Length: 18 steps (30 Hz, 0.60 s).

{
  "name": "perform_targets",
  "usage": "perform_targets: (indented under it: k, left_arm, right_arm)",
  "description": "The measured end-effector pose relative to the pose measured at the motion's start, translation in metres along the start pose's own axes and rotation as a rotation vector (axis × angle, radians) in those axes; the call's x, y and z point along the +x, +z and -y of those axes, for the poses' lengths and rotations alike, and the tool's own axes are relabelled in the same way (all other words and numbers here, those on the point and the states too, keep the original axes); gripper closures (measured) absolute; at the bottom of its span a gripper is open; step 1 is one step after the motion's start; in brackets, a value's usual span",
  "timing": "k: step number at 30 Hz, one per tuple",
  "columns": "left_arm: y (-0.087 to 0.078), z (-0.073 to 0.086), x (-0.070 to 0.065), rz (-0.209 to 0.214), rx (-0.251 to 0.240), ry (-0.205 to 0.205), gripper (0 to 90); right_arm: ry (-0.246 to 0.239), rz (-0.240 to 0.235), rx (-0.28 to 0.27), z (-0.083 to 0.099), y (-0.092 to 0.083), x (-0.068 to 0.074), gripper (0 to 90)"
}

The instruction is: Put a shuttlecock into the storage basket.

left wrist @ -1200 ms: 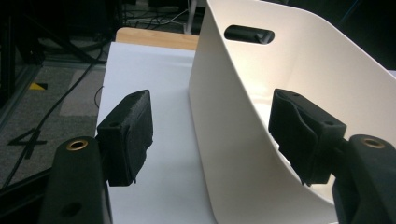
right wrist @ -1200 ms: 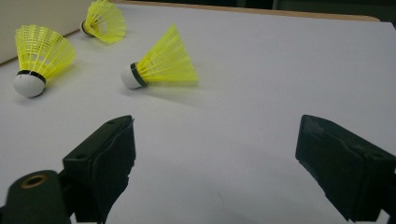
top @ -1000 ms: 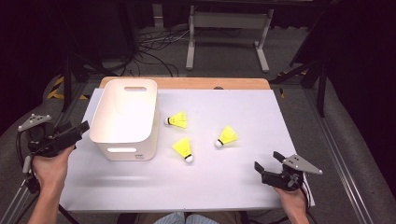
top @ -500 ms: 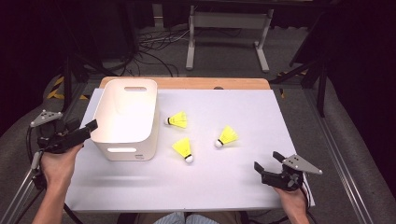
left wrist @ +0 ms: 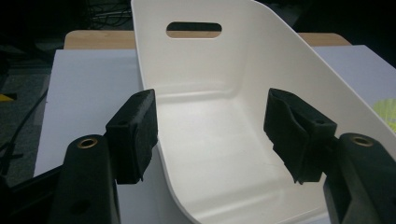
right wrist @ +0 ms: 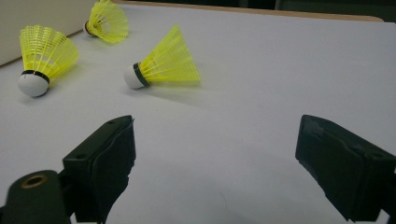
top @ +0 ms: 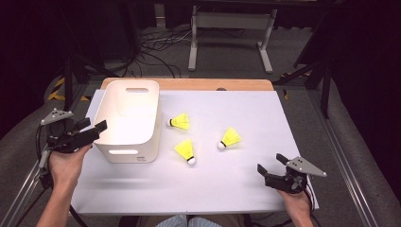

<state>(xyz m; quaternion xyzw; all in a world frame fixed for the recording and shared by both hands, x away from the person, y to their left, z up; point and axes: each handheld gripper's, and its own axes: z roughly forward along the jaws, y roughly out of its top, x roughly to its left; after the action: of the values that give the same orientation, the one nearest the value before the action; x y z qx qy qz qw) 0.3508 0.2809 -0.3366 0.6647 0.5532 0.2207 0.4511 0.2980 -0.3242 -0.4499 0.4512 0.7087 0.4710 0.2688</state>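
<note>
A white plastic bin (top: 125, 155) with a handle slot stands at the table's left; its inside (left wrist: 210, 107) holds nothing. Three yellow shuttlecocks lie on the white sheet to its right: one near the bin (top: 179, 121), one in front (top: 185, 150), one further right (top: 230, 138). My left gripper (top: 93, 126) is at the bin's near left wall, and its jaws have just been closing a little. In the left gripper view, that gripper (left wrist: 215, 135) straddles the wall without pressing on it. My right gripper (top: 270, 163) rests open near the front right edge, facing the shuttlecocks (right wrist: 163, 65).
The white sheet (top: 265, 109) covers a wooden table whose back edge (top: 208, 84) shows bare. Behind it are a metal stand (top: 231, 28) and cables on the dark floor. A tripod leg (top: 23, 198) stands by my left forearm.
My left gripper has moved right, from beside the table up to the bin's left wall. The right gripper and the shuttlecocks have stayed put.
</note>
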Motion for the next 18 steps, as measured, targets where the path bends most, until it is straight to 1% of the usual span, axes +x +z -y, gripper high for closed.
perform_targets:
  k: [3, 5, 8, 13, 18]
  left_arm:
    - [0.004, -0.002, -0.006, 0.016, 0.01, 0.006, 36.4]
    - [0.005, -0.003, -0.008, 0.021, 0.016, 0.013, 36.4]
    - [0.006, -0.003, -0.01, 0.02, 0.02, 0.014, 36.4]
    - [0.009, -0.004, -0.015, 0.042, 0.024, 0.018, 35.7]
    - [0.011, -0.006, -0.021, 0.05, 0.028, 0.026, 34.8]
  right_arm:
    - [-0.002, -0.001, 0.001, 0.0, 0.0, 0.0, 12.4]
    - [-0.002, -0.001, 0.001, 0.0, 0.0, 0.001, 12.4]
    - [-0.002, -0.001, 0.0, 0.0, 0.0, 0.001, 12.4]
    - [-0.004, -0.004, 0.002, 0.0, 0.0, 0.001, 12.4]
    - [-0.004, -0.006, 0.001, 0.0, 0.0, 0.001, 12.4]
